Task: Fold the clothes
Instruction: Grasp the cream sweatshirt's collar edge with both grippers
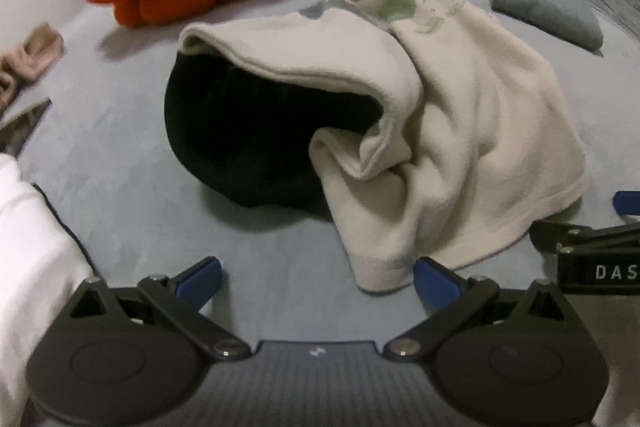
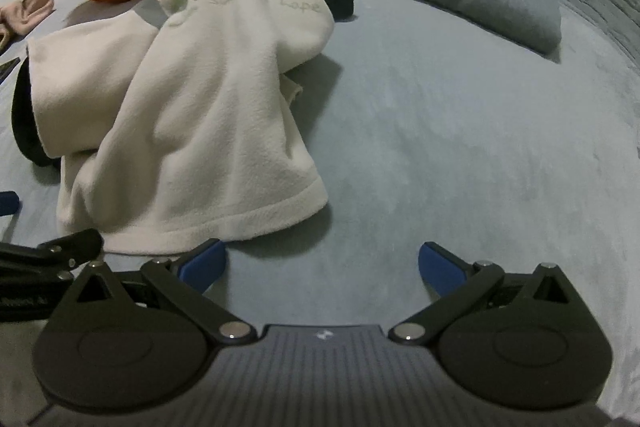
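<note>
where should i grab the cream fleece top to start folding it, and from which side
Grip the banded hem of the cream fleece top, the edge nearest both tools. It lies flat on the bed, while the rest is bunched over a black garment. Come in low from the near side: left tool at the hem's left corner, right tool at its right corner. Both are open.

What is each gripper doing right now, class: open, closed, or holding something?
Left gripper: open, holding nothing, near the cream garment's hem.
Right gripper: open, holding nothing, over the bed cover.
</note>
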Demonstrator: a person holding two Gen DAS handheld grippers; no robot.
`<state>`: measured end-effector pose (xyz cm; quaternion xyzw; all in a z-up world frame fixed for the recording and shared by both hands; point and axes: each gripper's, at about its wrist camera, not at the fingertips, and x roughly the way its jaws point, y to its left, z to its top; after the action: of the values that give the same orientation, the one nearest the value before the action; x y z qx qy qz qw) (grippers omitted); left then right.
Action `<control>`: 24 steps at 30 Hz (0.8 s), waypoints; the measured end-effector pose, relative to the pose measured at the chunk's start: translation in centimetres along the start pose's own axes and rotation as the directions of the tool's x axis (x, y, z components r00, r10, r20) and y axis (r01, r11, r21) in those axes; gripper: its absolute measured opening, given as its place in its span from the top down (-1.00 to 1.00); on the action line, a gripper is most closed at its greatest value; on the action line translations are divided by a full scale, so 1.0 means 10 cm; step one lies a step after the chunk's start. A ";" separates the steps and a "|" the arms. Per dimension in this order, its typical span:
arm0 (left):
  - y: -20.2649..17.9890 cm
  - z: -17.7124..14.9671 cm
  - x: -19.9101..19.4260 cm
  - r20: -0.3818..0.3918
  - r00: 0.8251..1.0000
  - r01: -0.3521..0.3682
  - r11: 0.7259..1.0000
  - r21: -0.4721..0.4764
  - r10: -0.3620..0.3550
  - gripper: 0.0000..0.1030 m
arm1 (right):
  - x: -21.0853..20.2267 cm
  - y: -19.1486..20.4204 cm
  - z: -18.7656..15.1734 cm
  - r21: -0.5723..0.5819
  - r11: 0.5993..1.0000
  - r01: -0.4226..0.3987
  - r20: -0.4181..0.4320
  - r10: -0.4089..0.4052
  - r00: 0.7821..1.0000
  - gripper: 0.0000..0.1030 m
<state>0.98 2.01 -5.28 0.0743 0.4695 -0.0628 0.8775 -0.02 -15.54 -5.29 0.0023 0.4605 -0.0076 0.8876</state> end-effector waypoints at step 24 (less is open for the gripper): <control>0.40 0.39 -0.44 0.236 0.971 0.088 0.972 -0.219 -0.035 -0.99 | -0.11 -0.12 0.51 0.129 0.945 -0.300 0.101 0.289 0.952 -0.40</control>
<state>2.42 5.38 0.80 -0.0495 0.3705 -0.0441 0.9265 3.52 -16.78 -1.43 0.1341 0.4171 0.0922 0.8942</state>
